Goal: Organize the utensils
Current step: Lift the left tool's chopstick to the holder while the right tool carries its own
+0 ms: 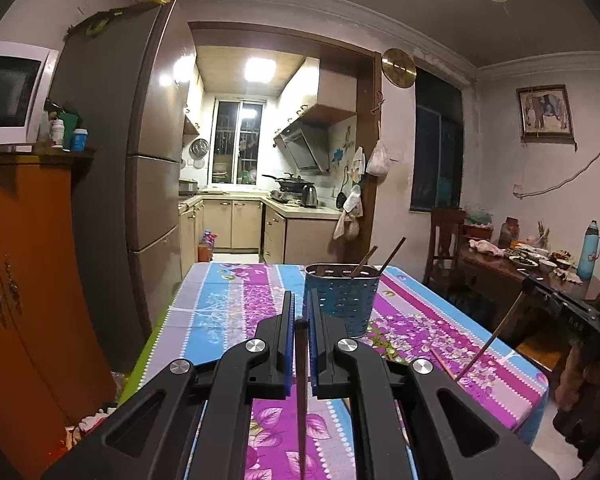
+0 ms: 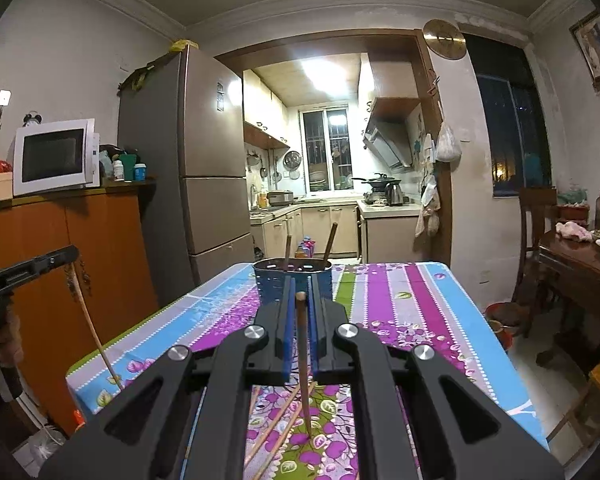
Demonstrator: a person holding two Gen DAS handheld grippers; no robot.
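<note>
A tall grey refrigerator is seen left of centre, beside an open kitchen doorway. A white microwave is set on an orange wooden cabinet at the left edge. Through the doorway a barred window, a range hood and a kettle on the counter are shown. A round brass clock is hung on the wall at upper right. A framed picture is hung at the right, above a dark side table laden with dishes, where a blue thermos is stood upright. A white plastic bag is hung by the doorway.
</note>
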